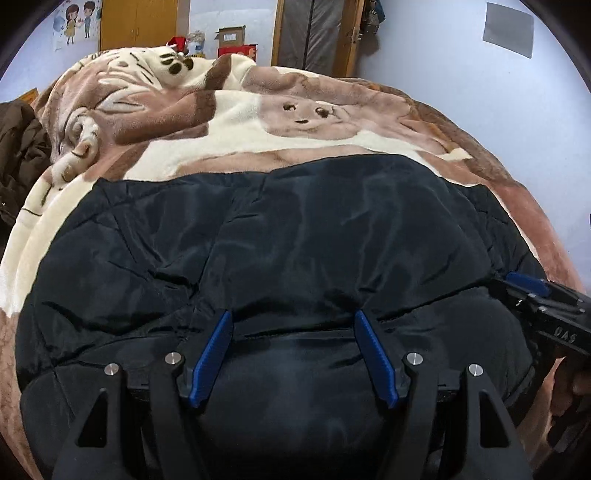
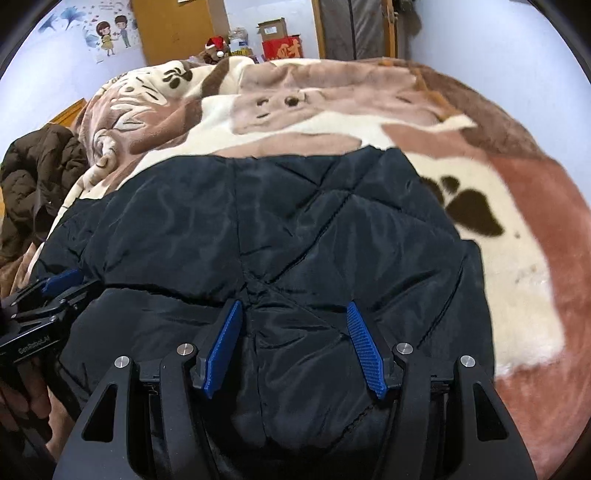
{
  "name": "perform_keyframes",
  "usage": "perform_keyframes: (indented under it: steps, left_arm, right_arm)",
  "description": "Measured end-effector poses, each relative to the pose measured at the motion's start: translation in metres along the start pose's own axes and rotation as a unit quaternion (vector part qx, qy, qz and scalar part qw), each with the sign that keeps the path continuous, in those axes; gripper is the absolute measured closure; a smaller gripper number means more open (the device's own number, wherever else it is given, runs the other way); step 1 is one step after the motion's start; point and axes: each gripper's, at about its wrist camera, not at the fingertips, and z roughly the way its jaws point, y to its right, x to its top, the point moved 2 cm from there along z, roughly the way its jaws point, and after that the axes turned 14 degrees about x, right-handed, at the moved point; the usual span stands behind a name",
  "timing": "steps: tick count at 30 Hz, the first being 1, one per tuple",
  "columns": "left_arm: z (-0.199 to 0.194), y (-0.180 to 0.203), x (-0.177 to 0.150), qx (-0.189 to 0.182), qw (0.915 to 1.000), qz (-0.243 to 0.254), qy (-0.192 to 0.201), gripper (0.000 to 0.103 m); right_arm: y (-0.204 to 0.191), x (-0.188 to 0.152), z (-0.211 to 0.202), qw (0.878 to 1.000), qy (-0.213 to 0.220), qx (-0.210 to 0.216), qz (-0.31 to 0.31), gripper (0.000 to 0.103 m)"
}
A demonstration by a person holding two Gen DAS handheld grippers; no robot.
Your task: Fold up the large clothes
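Note:
A large black quilted jacket [image 1: 295,236] lies spread on a brown and cream plush blanket [image 1: 266,125]; it also shows in the right wrist view [image 2: 258,229]. My left gripper [image 1: 293,317] is open, its blue fingers set wide apart over a puffy fold of the jacket near its front edge. My right gripper [image 2: 293,308] is open too, fingers apart over the jacket's near right part. The right gripper shows at the right edge of the left wrist view [image 1: 528,284], and the left gripper at the left edge of the right wrist view [image 2: 61,278].
A brown padded coat [image 2: 37,173] lies heaped at the bed's left side. Boxes and a red item [image 2: 282,42] stand beyond the bed's far end by wooden doors [image 1: 136,22]. The blanket [image 2: 517,229] lies bare to the right of the jacket.

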Motion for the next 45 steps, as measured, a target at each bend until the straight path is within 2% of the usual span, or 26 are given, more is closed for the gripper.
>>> perform_keyframes:
  steps: [4,8,14,17,20,22,25,27,31,34,37,41,43,45]
  left_arm:
    - [0.009,0.003,-0.001,0.005,0.9999,0.010,-0.002,0.032]
    - [0.013,0.006,-0.007,0.008,0.9999,0.015,0.004,0.032]
    - [0.006,-0.002,-0.003,-0.010,0.9999,0.001,0.000,0.033]
    - [-0.013,-0.021,0.009,-0.029,0.9995,-0.008,0.001,0.037]
    - [-0.025,-0.055,0.028,0.007,0.9990,-0.018,0.040,0.037]
    - [-0.015,-0.079,0.036,0.045,0.9979,-0.025,0.039,0.037]
    - [0.014,-0.114,0.038,0.074,0.9959,-0.051,0.011,0.037]
    - [0.031,-0.127,0.031,0.065,0.9957,-0.066,0.003,0.036]
    - [0.055,-0.128,0.017,0.036,0.9945,-0.098,0.007,0.035]
    - [0.063,-0.123,0.023,0.042,0.9943,-0.098,0.003,0.035]
    - [0.048,-0.126,0.035,0.041,0.9957,-0.083,0.002,0.036]
    - [0.032,-0.142,0.054,0.043,0.9952,-0.083,0.030,0.036]
    - [0.045,-0.148,0.061,0.056,0.9947,-0.084,0.020,0.036]
    - [0.068,-0.152,0.060,0.051,0.9943,-0.094,-0.011,0.036]
  right_arm:
    - [-0.004,-0.006,0.008,1.000,0.003,-0.016,-0.012,0.044]
    - [-0.001,-0.011,0.011,1.000,0.003,-0.012,-0.018,0.044]
    - [0.002,-0.006,0.009,1.000,-0.005,-0.004,-0.013,0.044]
    - [-0.003,0.005,-0.011,1.000,-0.002,-0.002,-0.014,0.044]
    - [-0.002,0.022,-0.029,0.999,0.031,-0.006,-0.017,0.044]
    - [0.009,0.037,-0.030,0.999,0.037,-0.012,-0.005,0.044]
    - [0.034,0.045,-0.008,0.999,0.012,-0.047,0.007,0.044]
    - [0.047,0.041,0.007,0.999,0.001,-0.052,0.013,0.044]
    - [0.053,0.028,0.019,0.998,0.022,-0.056,0.003,0.044]
    - [0.051,0.028,0.023,0.997,0.019,-0.073,-0.004,0.044]
    - [0.049,0.037,0.013,0.997,0.006,-0.073,0.003,0.044]
    - [0.040,0.062,-0.010,0.998,0.041,-0.056,-0.005,0.044]
    - [0.045,0.076,-0.004,0.998,0.041,-0.052,0.004,0.044]
    - [0.058,0.080,0.017,0.997,0.015,-0.070,0.011,0.044]
